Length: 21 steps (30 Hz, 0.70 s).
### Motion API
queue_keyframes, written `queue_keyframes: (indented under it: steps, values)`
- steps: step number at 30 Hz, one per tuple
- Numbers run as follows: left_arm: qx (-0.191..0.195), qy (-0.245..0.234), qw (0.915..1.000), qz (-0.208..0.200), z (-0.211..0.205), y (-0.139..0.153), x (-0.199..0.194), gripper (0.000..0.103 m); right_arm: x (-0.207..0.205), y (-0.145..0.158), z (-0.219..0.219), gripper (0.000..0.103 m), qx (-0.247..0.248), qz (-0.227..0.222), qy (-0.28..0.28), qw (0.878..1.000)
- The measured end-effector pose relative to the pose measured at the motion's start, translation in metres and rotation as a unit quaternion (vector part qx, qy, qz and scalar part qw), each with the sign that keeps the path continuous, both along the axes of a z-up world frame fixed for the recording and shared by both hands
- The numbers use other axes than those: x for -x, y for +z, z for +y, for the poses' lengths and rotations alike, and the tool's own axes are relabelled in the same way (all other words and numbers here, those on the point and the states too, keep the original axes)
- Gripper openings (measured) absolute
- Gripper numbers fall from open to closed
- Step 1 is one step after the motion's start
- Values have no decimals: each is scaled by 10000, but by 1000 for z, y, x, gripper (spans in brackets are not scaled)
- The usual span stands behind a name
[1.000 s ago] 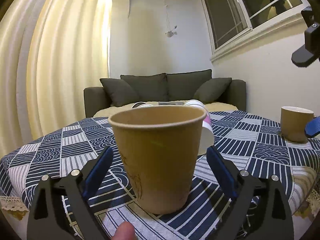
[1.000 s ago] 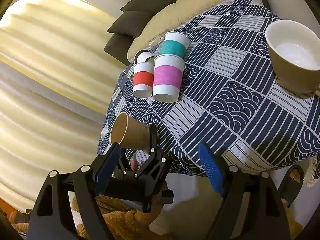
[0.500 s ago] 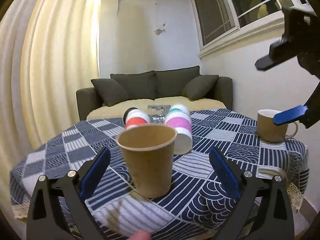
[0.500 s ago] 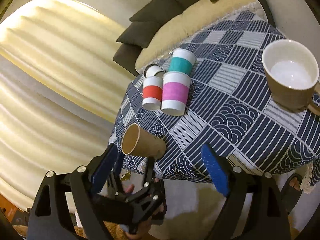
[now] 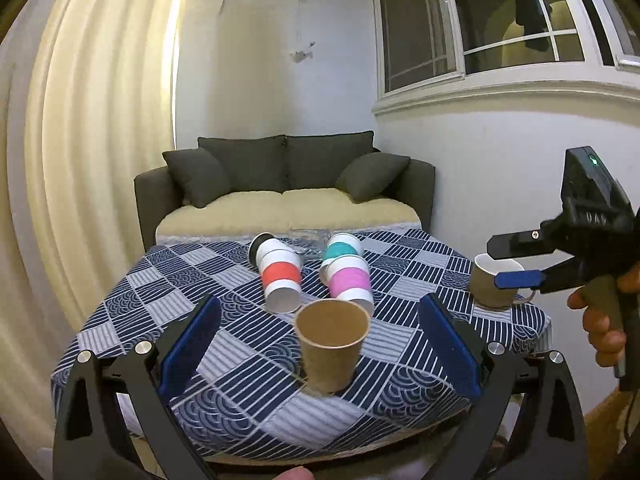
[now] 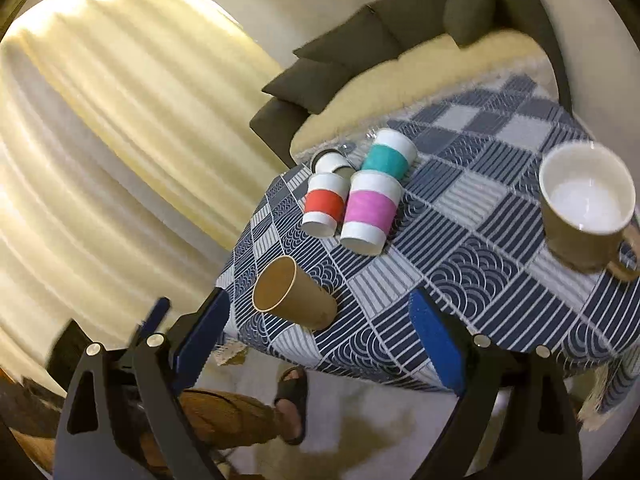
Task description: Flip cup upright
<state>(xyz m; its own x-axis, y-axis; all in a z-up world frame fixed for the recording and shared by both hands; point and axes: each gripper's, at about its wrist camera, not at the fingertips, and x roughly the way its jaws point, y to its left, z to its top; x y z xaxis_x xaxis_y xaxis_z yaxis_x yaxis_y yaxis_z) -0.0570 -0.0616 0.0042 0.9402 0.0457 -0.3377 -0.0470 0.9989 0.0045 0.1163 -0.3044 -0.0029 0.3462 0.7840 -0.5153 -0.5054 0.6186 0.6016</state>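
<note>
One plain brown paper cup [image 5: 332, 344] stands upright, mouth up, low in the middle of the left wrist frame, on the counter [image 5: 248, 352] covered in navy patterned cloth. The left gripper [image 5: 320, 344] has its blue-padded fingers spread wide either side of the cup, touching nothing. At the right edge, the right gripper [image 5: 516, 260] is also spread apart and empty, hovering in front of the brown ceramic mug [image 5: 494, 284].

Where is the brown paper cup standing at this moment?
In the left wrist view the brown paper cup stands upright near the table's front edge, centred between the open left gripper's fingers, just in front of the lying pink-banded cup.
</note>
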Motion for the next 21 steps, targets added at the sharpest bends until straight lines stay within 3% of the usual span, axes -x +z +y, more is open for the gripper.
queue_keyframes:
  steps: [8, 13, 21]
  values:
    - [289, -259, 9987, 341, 34, 1, 8, 96, 29, 10, 28, 90, 317, -903, 232, 9951]
    - [284, 92, 9989, 350, 56, -10, 0, 96, 47, 7, 56, 90, 648, -1486, 513, 9854]
    - [426, -24, 9974, 583, 62, -18, -17, 96, 74, -3, 75, 90, 922, -1986, 873, 9718]
